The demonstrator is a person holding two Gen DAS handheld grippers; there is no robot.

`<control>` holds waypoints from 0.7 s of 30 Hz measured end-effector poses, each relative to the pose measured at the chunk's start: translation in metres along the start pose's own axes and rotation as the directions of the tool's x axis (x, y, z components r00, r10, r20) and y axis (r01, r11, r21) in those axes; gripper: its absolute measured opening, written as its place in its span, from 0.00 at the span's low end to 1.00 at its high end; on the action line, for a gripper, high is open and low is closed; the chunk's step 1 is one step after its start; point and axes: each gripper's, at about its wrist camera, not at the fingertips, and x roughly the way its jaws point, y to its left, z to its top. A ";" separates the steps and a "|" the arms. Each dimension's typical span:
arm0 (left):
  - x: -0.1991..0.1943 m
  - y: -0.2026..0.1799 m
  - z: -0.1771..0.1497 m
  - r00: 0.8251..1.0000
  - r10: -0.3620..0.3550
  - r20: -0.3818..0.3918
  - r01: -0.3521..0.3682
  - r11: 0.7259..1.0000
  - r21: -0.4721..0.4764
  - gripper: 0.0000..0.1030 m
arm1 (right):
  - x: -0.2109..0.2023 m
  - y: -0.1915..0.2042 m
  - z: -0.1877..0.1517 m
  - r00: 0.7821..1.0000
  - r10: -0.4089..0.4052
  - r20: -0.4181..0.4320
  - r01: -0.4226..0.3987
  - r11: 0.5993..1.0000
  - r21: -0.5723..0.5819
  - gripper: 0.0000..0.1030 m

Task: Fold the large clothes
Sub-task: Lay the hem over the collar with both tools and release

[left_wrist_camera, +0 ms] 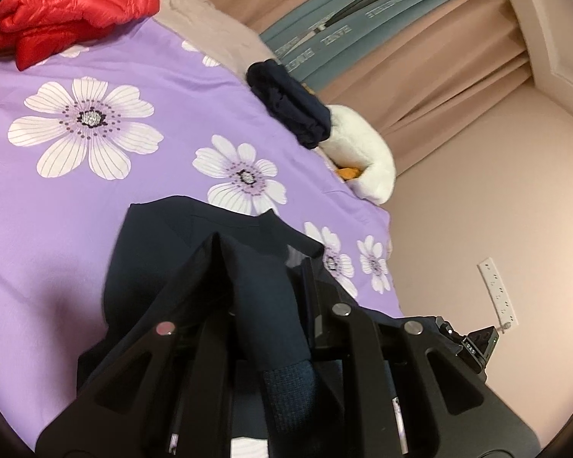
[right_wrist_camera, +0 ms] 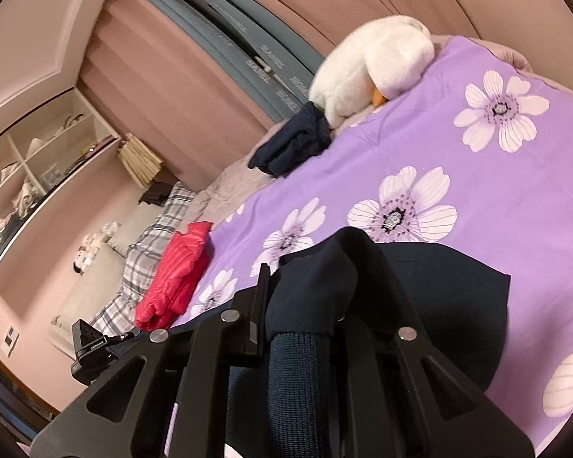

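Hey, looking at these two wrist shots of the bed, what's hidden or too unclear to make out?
- Left wrist view: the dark navy garment drapes over the left gripper, so the jaw tips are covered; its lower part is cut off by the frame's bottom edge.
- Right wrist view: the same garment's ribbed cuff fills the right gripper, hiding the contact.
- Right wrist view: the items on the white wall shelves are too small and distorted to identify.

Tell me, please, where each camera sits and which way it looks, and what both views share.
Left wrist: sits on the left gripper, looks along its jaws over the purple bedspread toward the curtain; jaws hold the navy garment.
Right wrist: sits on the right gripper, looks toward the shelves and pillows; jaws hold the navy garment.
Shared: red jacket, white plush, folded dark cloth.
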 end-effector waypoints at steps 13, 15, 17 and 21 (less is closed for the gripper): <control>0.093 0.045 0.030 0.988 0.090 -0.124 -0.105 0.987 -0.120 0.13 | 0.069 -0.049 0.016 0.993 -0.087 -0.075 0.094 0.992 0.089 0.13; 0.104 0.048 0.037 0.986 0.098 -0.135 -0.117 0.984 -0.134 0.13 | 0.076 -0.053 0.020 0.993 -0.091 -0.077 0.099 0.990 0.098 0.13; 0.119 0.051 0.045 0.983 0.114 -0.144 -0.134 0.981 -0.142 0.13 | 0.085 -0.057 0.026 0.992 -0.097 -0.077 0.105 0.989 0.108 0.13; 0.143 0.058 0.055 0.975 0.142 -0.169 -0.170 0.971 -0.166 0.13 | 0.106 -0.069 0.036 0.989 -0.119 -0.088 0.130 0.982 0.139 0.13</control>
